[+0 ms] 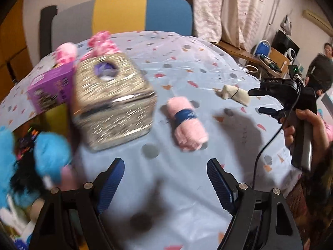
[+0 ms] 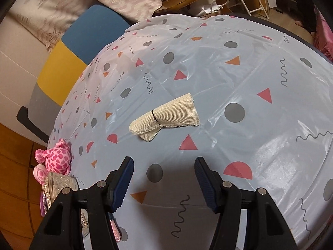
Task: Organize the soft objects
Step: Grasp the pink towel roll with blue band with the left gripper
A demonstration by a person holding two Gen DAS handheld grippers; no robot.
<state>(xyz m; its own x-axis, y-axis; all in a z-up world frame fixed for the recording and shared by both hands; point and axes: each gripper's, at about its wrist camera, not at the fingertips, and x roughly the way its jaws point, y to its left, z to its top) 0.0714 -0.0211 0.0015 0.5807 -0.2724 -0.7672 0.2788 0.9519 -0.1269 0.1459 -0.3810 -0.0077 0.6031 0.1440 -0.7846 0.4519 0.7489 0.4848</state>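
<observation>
A pink rolled towel (image 1: 186, 125) with a dark blue band lies on the patterned tablecloth (image 1: 187, 187), ahead of my open, empty left gripper (image 1: 165, 179). A cream rolled cloth (image 2: 166, 116) with a thin black band lies ahead of my open, empty right gripper (image 2: 164, 179); it also shows in the left wrist view (image 1: 234, 94), just beside the right gripper (image 1: 264, 102). A pink spotted plush (image 2: 57, 156) sits at the table's left edge, also in the left wrist view (image 1: 102, 42). A blue fluffy toy (image 1: 50, 152) is at the left.
A glittery silver box (image 1: 113, 102) and a purple box (image 1: 50, 87) stand at the left of the table. A chair (image 1: 133, 12) with grey, yellow and blue panels is behind the table. A person (image 1: 320, 70) stands far right. Other soft toys lie low at left.
</observation>
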